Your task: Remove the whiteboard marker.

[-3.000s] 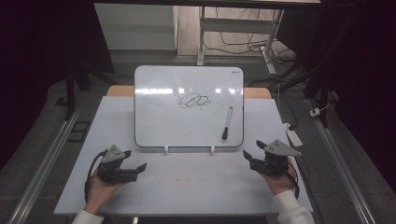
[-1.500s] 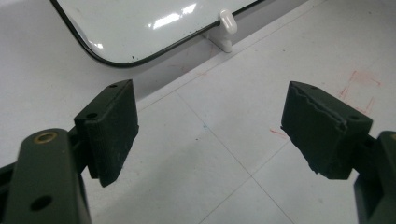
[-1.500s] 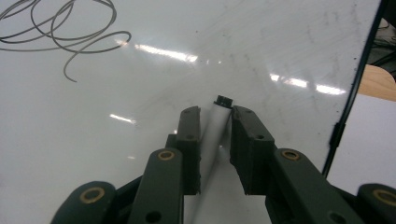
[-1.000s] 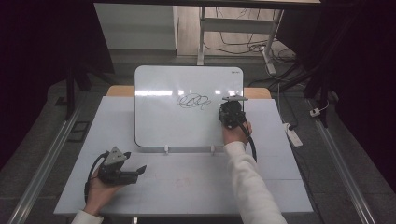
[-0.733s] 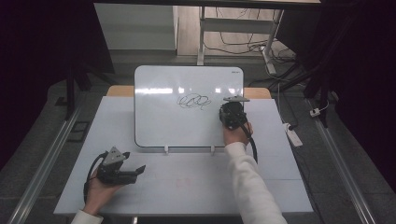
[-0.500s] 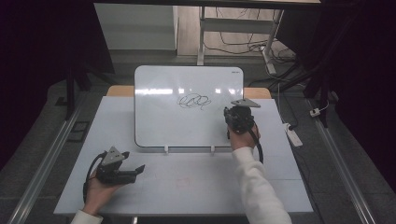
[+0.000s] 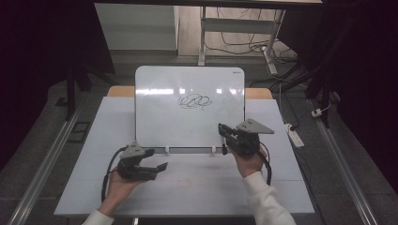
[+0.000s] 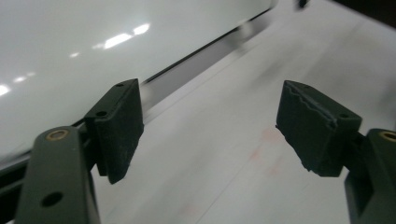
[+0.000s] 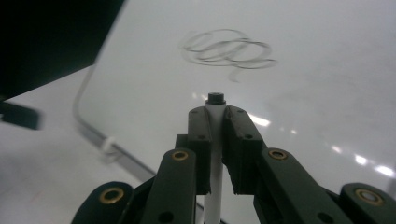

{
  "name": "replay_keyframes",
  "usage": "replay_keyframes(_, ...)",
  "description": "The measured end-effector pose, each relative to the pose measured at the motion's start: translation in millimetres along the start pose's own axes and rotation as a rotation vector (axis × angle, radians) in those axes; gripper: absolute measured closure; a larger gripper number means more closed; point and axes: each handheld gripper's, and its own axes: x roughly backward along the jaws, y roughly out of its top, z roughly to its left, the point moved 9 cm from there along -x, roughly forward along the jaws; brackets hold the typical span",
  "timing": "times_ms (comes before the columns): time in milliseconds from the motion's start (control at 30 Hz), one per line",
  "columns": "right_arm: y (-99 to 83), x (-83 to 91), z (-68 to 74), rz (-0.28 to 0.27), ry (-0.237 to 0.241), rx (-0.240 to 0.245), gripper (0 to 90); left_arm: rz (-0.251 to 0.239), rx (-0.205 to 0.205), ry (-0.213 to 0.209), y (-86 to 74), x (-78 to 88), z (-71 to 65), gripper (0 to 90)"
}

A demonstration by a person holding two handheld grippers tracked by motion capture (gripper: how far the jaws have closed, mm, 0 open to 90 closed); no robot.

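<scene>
the right tongs (image 7: 224, 137) are pinched on a whiteboard marker (image 9: 215, 154), gripping its white barrel just below the black cap end, which pokes up between the pads. the marker hangs over the lower right corner of the whiteboard (image 7: 159, 108), near the black scribble (image 7: 195, 100). it looks light, stiff and smooth, so it could likely twist or slide in the grip; a hold around the mid-barrel, square across it, seems safest. the left tongs (image 7: 157, 161) stand spread with nothing between them, though their jaws have just been closing a little, low over the table (image 7: 197, 187) beside the board's bottom edge.
</scene>
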Motion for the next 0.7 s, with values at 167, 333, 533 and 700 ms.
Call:
replay_keyframes(167,-0.5,-4.5,37.1,-0.004,0.096,0.068,81.0,0.016,-0.031,-0.109,26.6,-36.2,-32.8,28.8)
replay_keyframes(333,-4.7,-7.8,55.7,0.004,0.145,0.107,81.0,0.02,-0.002,-0.179,37.3,-60.7,-46.5,33.9)
replay_keyframes(533,-5.6,-9.8,69.2,0.011,0.185,0.152,81.0,0.024,0.061,-0.263,39.4,-69.6,-47.3,46.4)
replay_keyframes(700,-7.4,-12.8,76.5,0.021,0.21,0.174,81.0,0.043,0.078,-0.298,37.7,-74.8,-49.7,53.0)
